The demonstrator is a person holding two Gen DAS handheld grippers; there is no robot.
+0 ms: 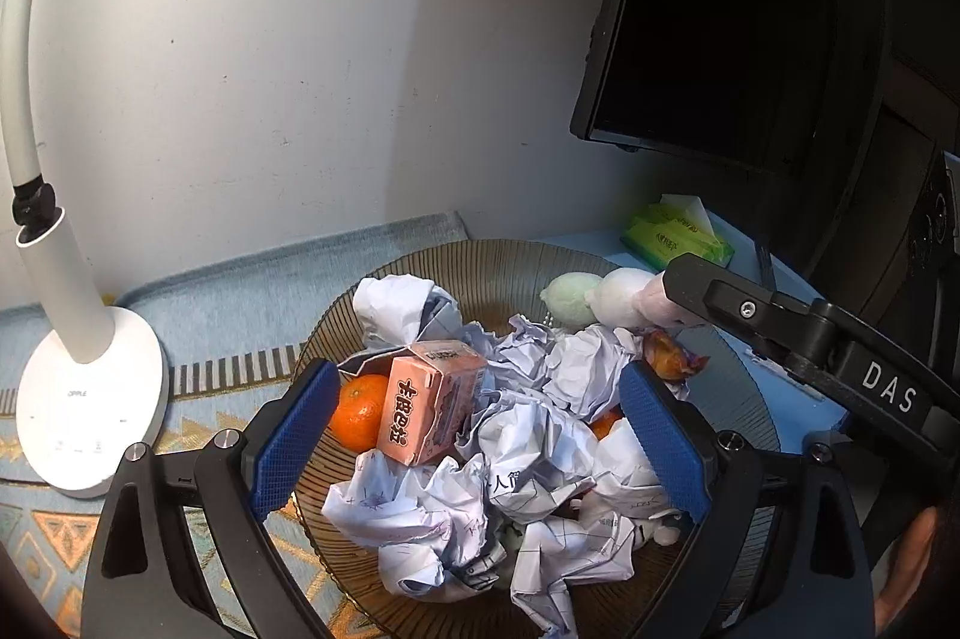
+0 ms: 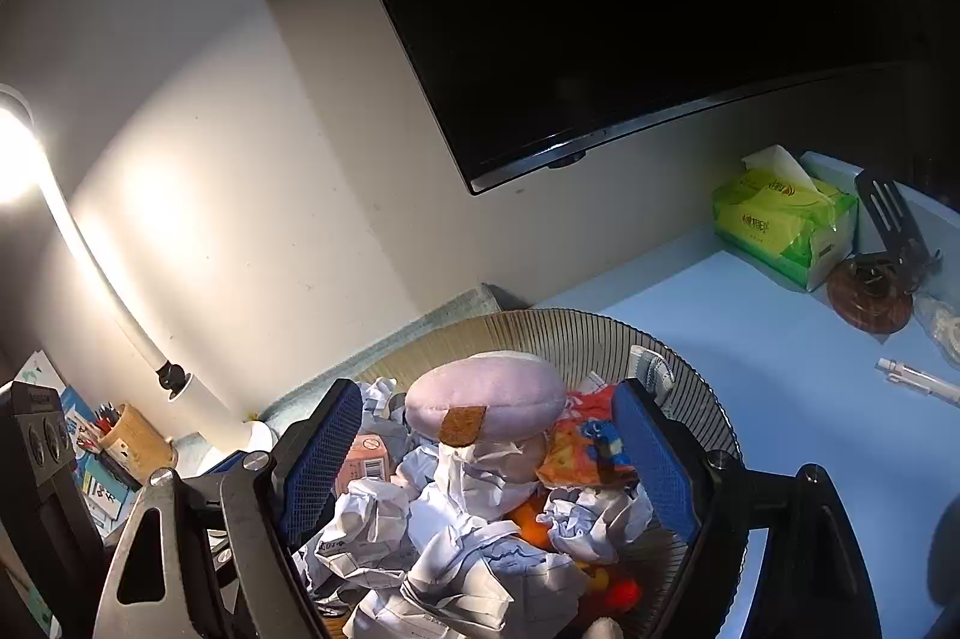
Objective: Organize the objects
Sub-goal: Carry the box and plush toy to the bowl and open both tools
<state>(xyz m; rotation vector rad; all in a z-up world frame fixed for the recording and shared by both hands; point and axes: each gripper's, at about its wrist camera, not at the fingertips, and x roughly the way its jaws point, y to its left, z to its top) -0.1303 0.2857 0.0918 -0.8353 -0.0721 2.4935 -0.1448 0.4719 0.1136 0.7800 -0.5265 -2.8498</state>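
Observation:
A ribbed amber glass bowl [image 1: 420,267] holds several crumpled papers [image 1: 522,465], a pink drink carton [image 1: 432,405], an orange [image 1: 360,411], a snack wrapper [image 1: 669,357] and a plush toy [image 1: 600,300]. My left gripper [image 1: 480,441] is open above the bowl, with the carton and papers between its blue pads. My right gripper [image 2: 480,465] is open over the same bowl [image 2: 570,333], its pads either side of the plush toy [image 2: 486,393], papers [image 2: 468,537] and wrapper [image 2: 582,453]. The carton [image 2: 365,462] shows beside its left pad. Part of the right gripper's body [image 1: 840,357] crosses the left wrist view.
A white desk lamp [image 1: 84,387] stands left on a patterned cloth [image 1: 228,303]. A dark monitor [image 2: 600,9] hangs on the wall. A green tissue pack [image 2: 780,219], a round brown object [image 2: 870,297], a pen [image 2: 918,381] and a pencil cup [image 2: 129,438] stand around the bowl.

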